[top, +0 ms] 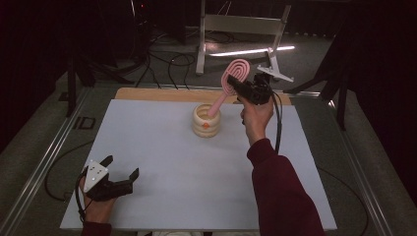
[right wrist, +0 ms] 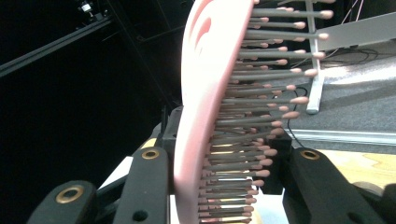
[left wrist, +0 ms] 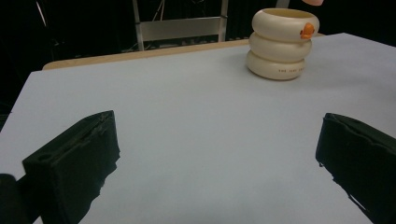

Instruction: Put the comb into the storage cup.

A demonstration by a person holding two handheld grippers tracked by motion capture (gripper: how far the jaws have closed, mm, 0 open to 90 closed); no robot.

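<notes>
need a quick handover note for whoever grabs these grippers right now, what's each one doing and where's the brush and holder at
Right gripper: shut on the pink hairbrush, jaws clamped across its head, held above the far middle of the table.
Hairbrush: tilted, its handle end is down in the mouth of the cream ringed holder. Whether it rests on the bottom cannot be told.
Left gripper: open, nothing between the jaws, resting at the near left corner of the white table, facing the holder.
Done: brush gripped and partly in the holder.
Left: probably settle the brush in the holder, open the right jaws and back away.
</notes>
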